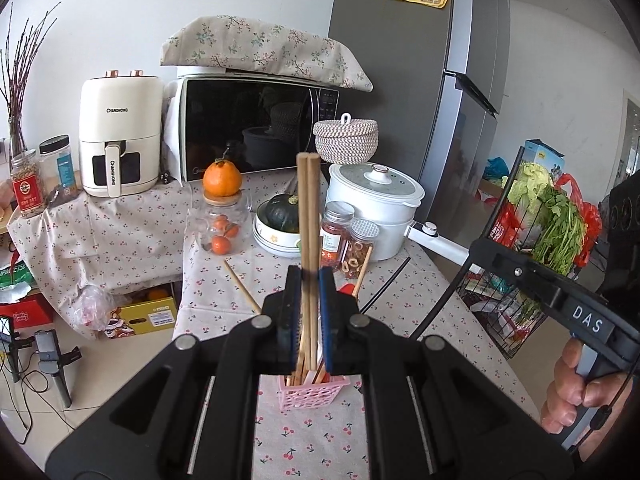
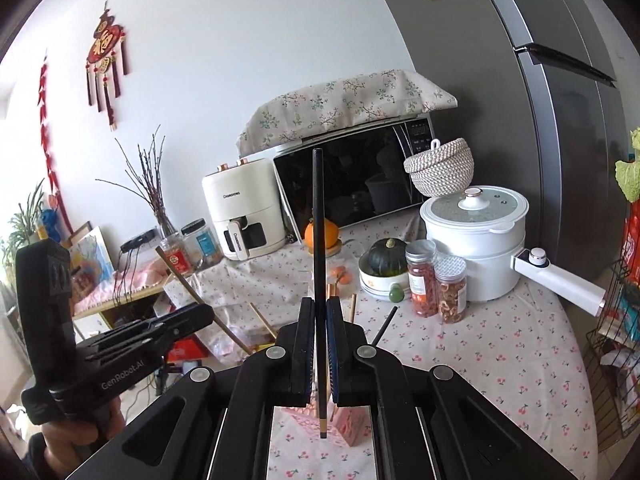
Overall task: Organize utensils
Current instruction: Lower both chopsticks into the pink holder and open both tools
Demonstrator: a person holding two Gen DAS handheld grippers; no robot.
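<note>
Wood chopsticks (image 1: 308, 216) in L tongs (image 1: 310, 280), black chopstick (image 2: 319, 240) in R tongs (image 2: 320, 312)

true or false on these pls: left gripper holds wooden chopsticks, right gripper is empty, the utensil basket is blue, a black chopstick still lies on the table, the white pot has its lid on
1. The left gripper holds wooden chopsticks. True.
2. The right gripper is empty. False: it is shut on a black chopstick, held upright.
3. The utensil basket is blue. False: it is pink, and stands on the cherry-print tablecloth.
4. Another black chopstick lies on the table. True: the loose black chopstick lies on the cloth just right of the right gripper.
5. The white pot has its lid on. True.
</note>
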